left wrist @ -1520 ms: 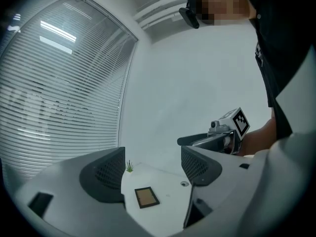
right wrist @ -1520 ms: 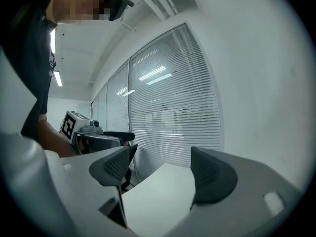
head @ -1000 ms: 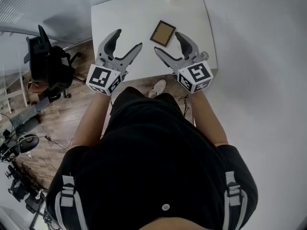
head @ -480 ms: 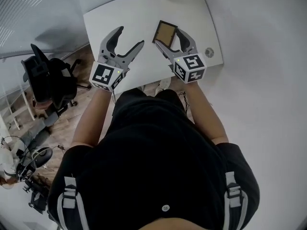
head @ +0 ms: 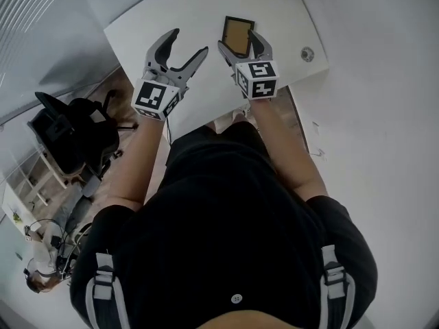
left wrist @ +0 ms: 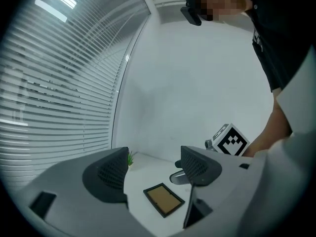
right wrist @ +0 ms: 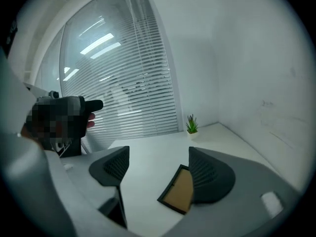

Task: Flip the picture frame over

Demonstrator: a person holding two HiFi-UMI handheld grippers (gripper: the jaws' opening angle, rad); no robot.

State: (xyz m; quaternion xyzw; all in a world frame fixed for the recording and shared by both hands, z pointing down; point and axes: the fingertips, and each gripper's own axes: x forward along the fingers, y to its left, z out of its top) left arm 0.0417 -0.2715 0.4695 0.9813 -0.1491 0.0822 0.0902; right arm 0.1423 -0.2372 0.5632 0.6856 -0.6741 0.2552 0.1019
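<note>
A picture frame (head: 238,35) with a dark border and a brown panel facing up lies flat on the white table (head: 158,19). My right gripper (head: 239,45) is open at the frame's near end, one finger on each side of it. In the right gripper view the frame (right wrist: 178,192) sits low between the jaws, partly hidden behind the right one, and I cannot tell if they touch. My left gripper (head: 187,44) is open and holds nothing, hovering over bare table left of the frame. The left gripper view shows the frame (left wrist: 164,200) and the right gripper's cube (left wrist: 230,140).
A small potted plant (right wrist: 191,125) stands at the table's far edge near the wall. A round cable grommet (head: 306,54) sits in the table's right corner. A black office chair (head: 68,132) stands on the wood floor to the left. Window blinds (right wrist: 118,88) run along one side.
My right gripper has moved forward from short of the frame until its open jaws straddle the frame's near end. The left gripper advanced a little, still open.
</note>
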